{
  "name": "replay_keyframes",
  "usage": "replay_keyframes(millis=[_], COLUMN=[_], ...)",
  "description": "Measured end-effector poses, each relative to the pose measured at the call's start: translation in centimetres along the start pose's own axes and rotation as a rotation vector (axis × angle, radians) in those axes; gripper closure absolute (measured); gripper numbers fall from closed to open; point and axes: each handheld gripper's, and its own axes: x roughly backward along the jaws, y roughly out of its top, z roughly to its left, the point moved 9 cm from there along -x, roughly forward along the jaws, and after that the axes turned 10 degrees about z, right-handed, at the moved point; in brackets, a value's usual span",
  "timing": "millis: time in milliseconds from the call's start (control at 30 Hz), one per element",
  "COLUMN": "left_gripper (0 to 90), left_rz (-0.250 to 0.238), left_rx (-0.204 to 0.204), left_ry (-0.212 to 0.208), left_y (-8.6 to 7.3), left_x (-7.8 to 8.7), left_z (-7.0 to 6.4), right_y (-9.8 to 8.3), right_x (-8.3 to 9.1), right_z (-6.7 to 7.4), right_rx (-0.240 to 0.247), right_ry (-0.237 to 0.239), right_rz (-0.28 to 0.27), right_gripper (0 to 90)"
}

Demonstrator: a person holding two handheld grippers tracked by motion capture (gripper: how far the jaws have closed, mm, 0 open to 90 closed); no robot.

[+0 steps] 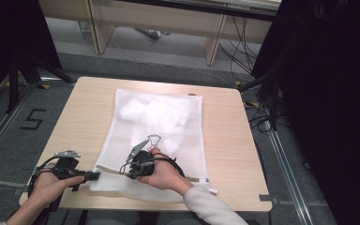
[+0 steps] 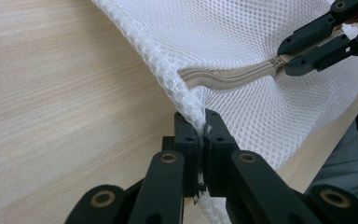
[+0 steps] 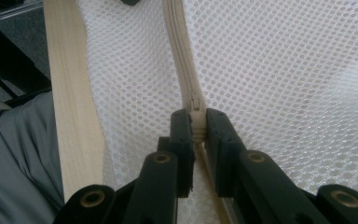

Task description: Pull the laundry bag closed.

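A white mesh laundry bag (image 1: 168,126) lies flat on the wooden table (image 1: 84,117), with something white bundled inside its far end (image 1: 140,110). A beige zipper (image 2: 228,77) runs along the bag's near edge. My left gripper (image 1: 96,176) is shut on the bag's near left corner, and the mesh (image 2: 242,28) bunches between its jaws (image 2: 203,133). My right gripper (image 1: 124,172) sits just to the right of it, shut on the zipper pull (image 3: 196,105). Its midpoint (image 3: 198,123) lies on the zipper line (image 3: 179,51). From the left gripper view, the right gripper (image 2: 289,58) pinches the zipper's end.
The table's near edge (image 3: 70,107) runs beside the person's grey trousers (image 3: 18,154). Behind the table stand desk legs (image 1: 213,42), and cables (image 1: 258,112) trail on the floor at the right. A black curtain (image 1: 328,93) hangs at the right. The floor at the left bears a "5" mark (image 1: 33,119).
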Motion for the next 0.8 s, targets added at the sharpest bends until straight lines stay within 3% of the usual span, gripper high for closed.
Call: replay_keyframes(millis=[167, 233, 300, 433, 533, 800], left_gripper=[85.7, 85.8, 85.8, 85.7, 85.8, 85.8], left_rz=[-0.005, 0.014, -0.006, 0.016, -0.007, 0.013], left_rx=[0.001, -0.001, 0.002, -0.003, 0.002, 0.000], left_ry=[0.002, -0.006, 0.000, -0.004, 0.003, 0.002], left_y=[0.02, -0.10, 0.02, -0.12, 0.04, -0.09], left_x=[-0.03, 0.05, -0.04, 0.07, -0.06, 0.03], left_z=[0.02, 0.03, 0.02, 0.07, 0.03, 0.07], right_y=[-0.04, -0.04, -0.24, -0.66, -0.87, -0.82], right_x=[0.10, 0.12, 0.24, 0.45, 0.61, 0.64], right_z=[0.05, -0.17, -0.26, -0.41, -0.29, -0.38], right_rx=[0.002, 0.024, 0.021, 0.000, -0.017, -0.007], right_ry=[-0.001, -0.011, -0.011, -0.015, -0.004, -0.009], right_rz=[-0.002, -0.004, -0.001, 0.003, 0.007, -0.002], right_gripper=[82.4, 82.4, 82.5, 82.4, 82.4, 82.4])
